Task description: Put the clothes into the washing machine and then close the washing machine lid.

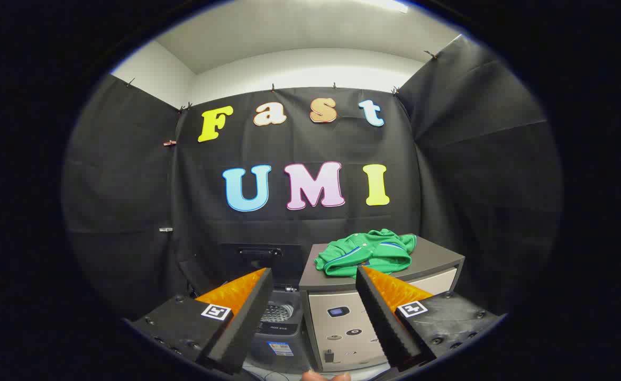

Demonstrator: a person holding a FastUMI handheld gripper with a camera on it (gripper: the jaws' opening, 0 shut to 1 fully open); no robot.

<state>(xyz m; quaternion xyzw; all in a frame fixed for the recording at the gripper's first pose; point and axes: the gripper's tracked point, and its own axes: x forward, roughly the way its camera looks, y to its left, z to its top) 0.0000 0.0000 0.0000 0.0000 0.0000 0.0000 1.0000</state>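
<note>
Two fingers of the gripper [314, 296] stand wide apart with nothing between them, held in the air short of the furniture ahead. The cabinet [437, 260], a low grey box with a dark flat top and a pale front panel, serves as the landmark. On top of the cabinet, toward its left side, lies the green garment [366, 254], bunched in a loose heap with a blue and white stripe showing along one fold. The tip of the right finger overlaps the near edge of the garment in the view, but whether it touches the cloth cannot be told. Just to the left of the cabinet, and lower than its top, sits the washing machine [279, 338], dark and small, with its perforated drum [277, 312] open to view. The machine's lid [260, 260] stands raised behind the drum, level with the cabinet's top and close beside its left edge. Black cloth hangs behind the cabinet.
</note>
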